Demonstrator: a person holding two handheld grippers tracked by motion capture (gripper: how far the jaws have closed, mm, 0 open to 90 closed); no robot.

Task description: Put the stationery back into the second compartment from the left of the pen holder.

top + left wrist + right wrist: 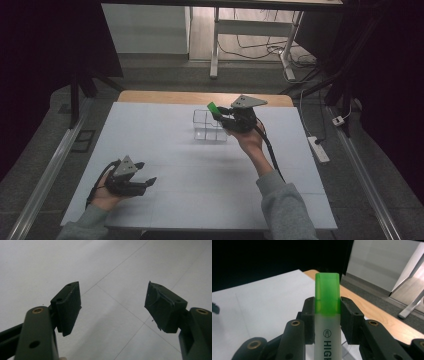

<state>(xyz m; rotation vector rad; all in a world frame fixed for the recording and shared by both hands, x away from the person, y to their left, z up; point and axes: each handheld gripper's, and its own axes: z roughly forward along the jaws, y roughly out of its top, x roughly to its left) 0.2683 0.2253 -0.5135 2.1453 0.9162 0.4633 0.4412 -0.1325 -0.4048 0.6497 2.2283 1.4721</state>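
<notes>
The divided box [210, 125] is being supported on the table [165, 150], toward its far side. The highlighter [213, 107] is being held above it, with the left gripper [145, 172] positioned near-left.

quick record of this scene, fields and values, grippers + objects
left gripper: open, empty, low over the white table, near-left part
right gripper: shut on the highlighter, held above the clear box
highlighter: green cap, frosted body, cap end sticking out past the jaws
clear box: divided into compartments, stands mid-table toward the far edge; contents cannot be told
table: white top, wooden edge at the far side
</notes>
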